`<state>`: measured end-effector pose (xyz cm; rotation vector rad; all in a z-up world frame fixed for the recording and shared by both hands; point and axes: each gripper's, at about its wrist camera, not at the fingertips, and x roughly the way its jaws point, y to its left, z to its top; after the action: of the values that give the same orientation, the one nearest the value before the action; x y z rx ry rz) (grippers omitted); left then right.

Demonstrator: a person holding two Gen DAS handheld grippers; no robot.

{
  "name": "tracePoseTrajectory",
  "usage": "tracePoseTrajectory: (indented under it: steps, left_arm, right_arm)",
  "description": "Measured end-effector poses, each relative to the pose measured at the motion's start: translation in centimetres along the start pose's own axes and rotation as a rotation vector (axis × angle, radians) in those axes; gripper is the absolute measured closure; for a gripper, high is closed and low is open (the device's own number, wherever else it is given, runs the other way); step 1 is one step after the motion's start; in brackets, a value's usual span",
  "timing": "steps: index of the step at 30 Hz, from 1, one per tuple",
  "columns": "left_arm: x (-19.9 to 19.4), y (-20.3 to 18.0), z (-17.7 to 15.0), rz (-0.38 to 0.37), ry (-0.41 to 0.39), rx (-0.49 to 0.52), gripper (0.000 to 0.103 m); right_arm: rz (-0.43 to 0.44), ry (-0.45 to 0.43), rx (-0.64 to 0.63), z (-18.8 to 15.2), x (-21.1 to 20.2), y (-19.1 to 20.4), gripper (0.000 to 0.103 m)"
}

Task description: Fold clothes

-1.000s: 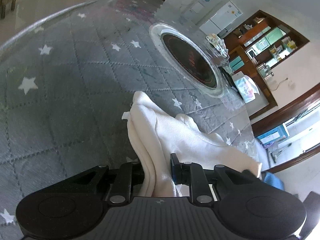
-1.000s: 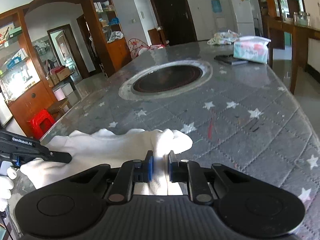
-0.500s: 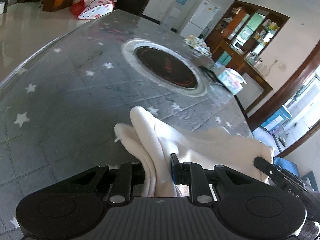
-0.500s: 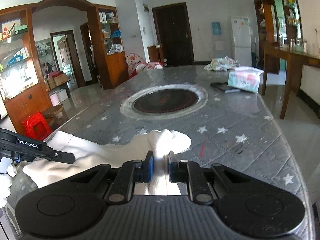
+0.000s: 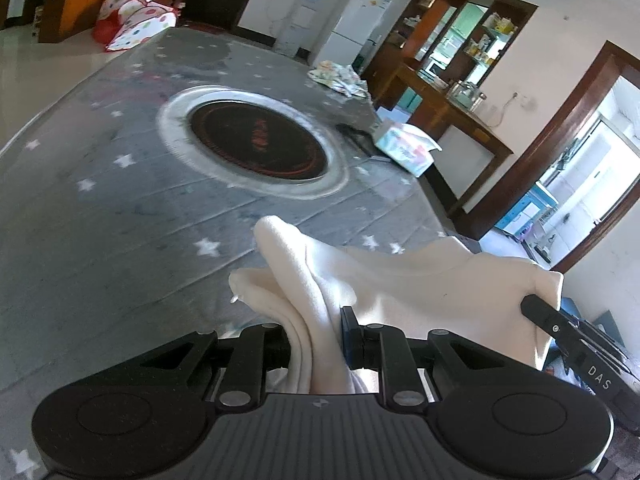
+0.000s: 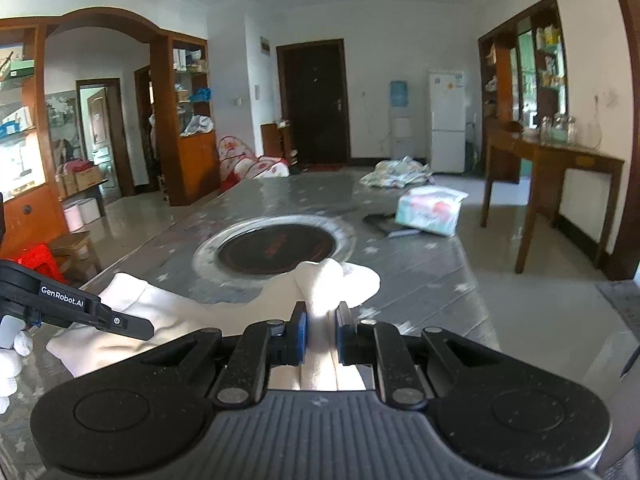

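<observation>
Each tool, left (image 5: pixel 314 332) and right (image 6: pixel 320 330), is clamped on a bunched end of the cream garment (image 5: pixel 420 280), low centre above the tabletop (image 5: pixel 120 208); keeping it taut should give a clean fold

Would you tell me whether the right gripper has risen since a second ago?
Yes: the right gripper, shut on the white garment, has risen; the round cooktop looks flatter and sits lower in its view.

home | dining room | fridge (image 6: pixel 447 120) | hotpot table (image 6: pixel 420 264) | play tent (image 5: pixel 140 26)
</observation>
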<state>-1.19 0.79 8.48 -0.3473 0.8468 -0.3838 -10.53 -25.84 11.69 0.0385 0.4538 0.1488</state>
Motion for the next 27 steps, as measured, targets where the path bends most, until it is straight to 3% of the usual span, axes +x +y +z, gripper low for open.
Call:
tracePoseTrajectory:
  steps: [14, 27]
  left_arm:
    - [2.1, -5.5, 3.5, -0.030, -0.025, 0.095, 0.083]
    - [5.9, -5.4, 3.1, -0.014, 0.047, 0.104, 0.082]
  right_arm:
    - [-0.090, -0.073, -0.020, 3.3, -0.5, -3.0, 0.091]
    - [-0.113, -0.014, 0.019, 1.5, 1.9, -4.7, 0.091]
